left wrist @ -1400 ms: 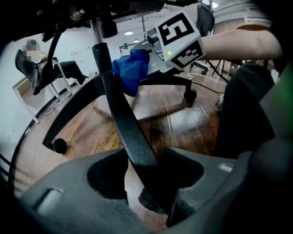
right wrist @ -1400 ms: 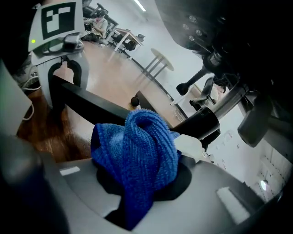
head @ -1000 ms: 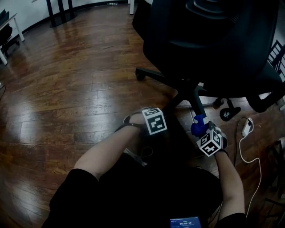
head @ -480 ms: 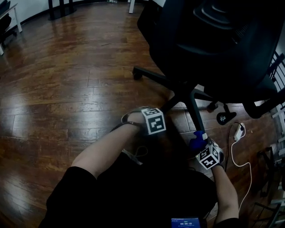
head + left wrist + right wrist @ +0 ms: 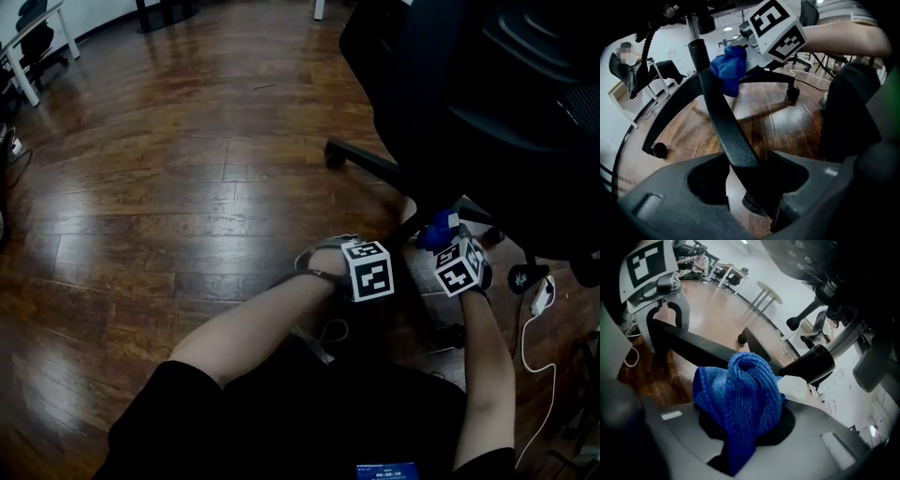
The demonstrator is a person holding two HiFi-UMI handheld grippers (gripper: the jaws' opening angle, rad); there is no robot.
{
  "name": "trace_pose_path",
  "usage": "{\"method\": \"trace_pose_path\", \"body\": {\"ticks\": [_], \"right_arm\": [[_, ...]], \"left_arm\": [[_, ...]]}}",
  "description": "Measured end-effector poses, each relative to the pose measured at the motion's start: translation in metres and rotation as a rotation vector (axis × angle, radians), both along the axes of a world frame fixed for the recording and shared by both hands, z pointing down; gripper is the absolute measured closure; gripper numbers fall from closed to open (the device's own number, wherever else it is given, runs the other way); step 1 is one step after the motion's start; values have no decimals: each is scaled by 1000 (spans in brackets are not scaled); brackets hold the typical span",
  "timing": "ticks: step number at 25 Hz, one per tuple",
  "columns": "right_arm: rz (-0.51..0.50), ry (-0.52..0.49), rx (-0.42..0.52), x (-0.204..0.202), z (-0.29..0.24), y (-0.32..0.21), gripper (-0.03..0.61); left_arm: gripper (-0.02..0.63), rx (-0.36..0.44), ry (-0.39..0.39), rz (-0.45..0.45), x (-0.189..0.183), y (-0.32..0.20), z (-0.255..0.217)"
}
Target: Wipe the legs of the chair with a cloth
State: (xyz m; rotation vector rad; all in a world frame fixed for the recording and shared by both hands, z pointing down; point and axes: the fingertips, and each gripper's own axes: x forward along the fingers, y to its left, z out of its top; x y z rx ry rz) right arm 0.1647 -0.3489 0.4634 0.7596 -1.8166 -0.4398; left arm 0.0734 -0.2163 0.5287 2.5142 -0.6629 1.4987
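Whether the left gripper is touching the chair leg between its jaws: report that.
Touching. In the left gripper view the black chair leg runs between the jaws of the left gripper and meets the right-hand jaw with no gap.

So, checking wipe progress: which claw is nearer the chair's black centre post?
Right. The right claw holds the blue knitted cloth on the black chair leg beside the centre post; the left claw grips that leg farther out.

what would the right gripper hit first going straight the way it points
Most likely the chair leg crossing just behind the blue cloth held in the right gripper's fingers; the cloth would press on it first. Depth is unclear.
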Motion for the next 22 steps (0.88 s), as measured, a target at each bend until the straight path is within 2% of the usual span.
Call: {"method": "trace_pose_path", "body": {"ticks": [4, 13, 16, 19, 22], "right_arm": [[-26, -20, 2, 8, 2, 15, 500], [-42, 83, -190, 118, 56, 141, 502], [-33, 98, -222, 145, 66, 169, 502], [-23, 103, -208, 149, 70, 172, 502], [-16, 60, -197, 131, 60, 148, 503]], "left_arm": [[362, 9, -15, -5, -3, -1, 1], [364, 25, -67, -16, -7, 0, 8], [364, 28, -76, -17, -7, 0, 9], [364, 31, -97, -16, -8, 0, 10], [364, 22, -103, -13, -7, -1, 10]]}}
